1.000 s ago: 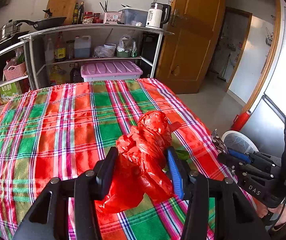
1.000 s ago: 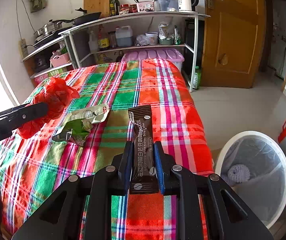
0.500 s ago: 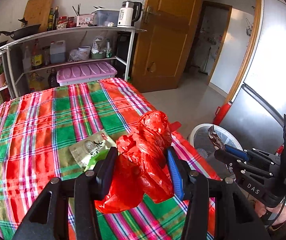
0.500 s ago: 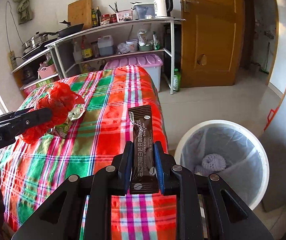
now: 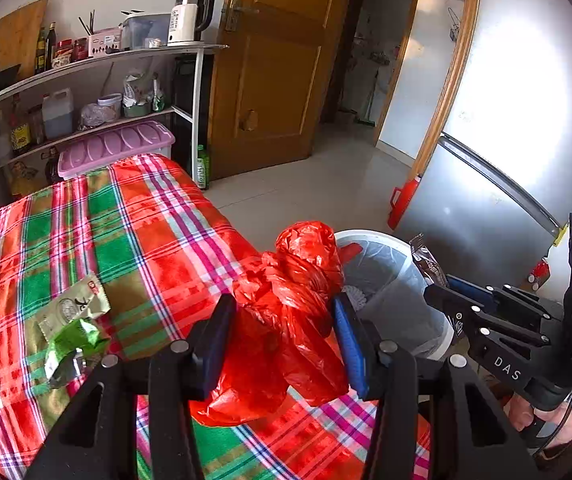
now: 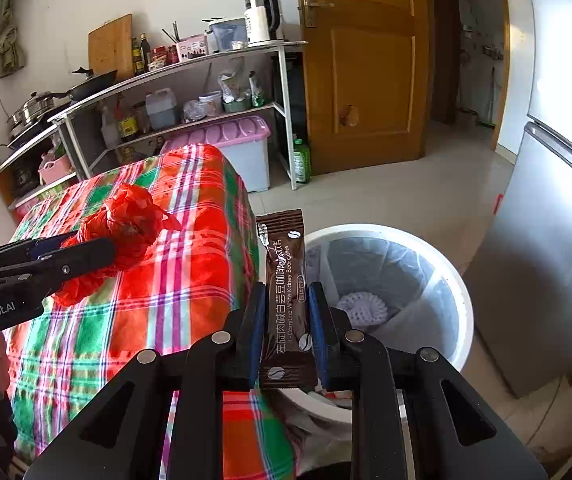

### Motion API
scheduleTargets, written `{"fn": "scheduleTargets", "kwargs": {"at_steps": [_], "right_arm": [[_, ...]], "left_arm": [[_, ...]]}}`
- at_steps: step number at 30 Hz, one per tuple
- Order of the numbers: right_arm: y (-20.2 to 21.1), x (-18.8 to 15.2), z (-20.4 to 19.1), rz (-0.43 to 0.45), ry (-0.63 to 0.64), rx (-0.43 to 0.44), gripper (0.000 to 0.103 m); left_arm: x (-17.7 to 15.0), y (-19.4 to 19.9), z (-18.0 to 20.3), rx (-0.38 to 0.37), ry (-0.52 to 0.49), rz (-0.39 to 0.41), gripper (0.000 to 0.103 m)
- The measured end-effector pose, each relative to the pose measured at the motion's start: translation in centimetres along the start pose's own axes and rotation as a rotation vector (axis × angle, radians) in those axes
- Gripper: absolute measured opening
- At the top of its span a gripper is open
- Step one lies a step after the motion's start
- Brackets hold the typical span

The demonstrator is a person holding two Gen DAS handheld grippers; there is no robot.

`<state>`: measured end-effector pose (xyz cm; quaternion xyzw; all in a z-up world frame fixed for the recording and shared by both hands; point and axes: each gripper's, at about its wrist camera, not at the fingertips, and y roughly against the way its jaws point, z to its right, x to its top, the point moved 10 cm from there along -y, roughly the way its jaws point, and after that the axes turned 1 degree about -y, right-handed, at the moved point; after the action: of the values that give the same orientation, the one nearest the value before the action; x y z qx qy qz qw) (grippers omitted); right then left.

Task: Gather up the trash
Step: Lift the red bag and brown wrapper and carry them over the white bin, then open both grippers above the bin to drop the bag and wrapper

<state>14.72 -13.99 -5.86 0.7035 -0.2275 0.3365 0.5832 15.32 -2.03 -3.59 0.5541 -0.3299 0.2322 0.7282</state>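
2 wrist views, close, facing forward, sharing bin

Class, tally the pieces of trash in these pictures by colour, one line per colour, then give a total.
Red: 1, the red plastic bag in the left gripper
Brown: 1, the brown coffee sachet in the right gripper
Green: 1, the green wrapper on the tablecloth
Total: 3

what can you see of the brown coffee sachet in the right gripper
The brown coffee sachet is a slim, glossy stick pack with a crimped top edge, white coffee-bean marks, Chinese lettering and the words "White Kidney Bean Coffee". It stands upright, unopened as far as shows, clamped at its lower half between the blue pads of the right gripper. It is held beside the table edge, in front of the white trash bin. In the left wrist view only its top shows.
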Motion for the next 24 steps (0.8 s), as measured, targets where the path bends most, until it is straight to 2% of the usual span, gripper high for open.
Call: {"fn": "scheduleTargets", "kwargs": {"at_steps": [10, 24], "right_arm": [[-0.2, -0.9, 5.4, -0.027, -0.071, -0.066, 0.022], [-2.5, -3.1, 9.8, -0.097, -0.101, -0.136, 0.022]], "left_arm": [[0.0, -3.5, 5.1, -0.062, -0.053, -0.049, 0.051], [-1.2, -8.4, 9.5, -0.082, -0.107, -0.147, 0.051]]}}
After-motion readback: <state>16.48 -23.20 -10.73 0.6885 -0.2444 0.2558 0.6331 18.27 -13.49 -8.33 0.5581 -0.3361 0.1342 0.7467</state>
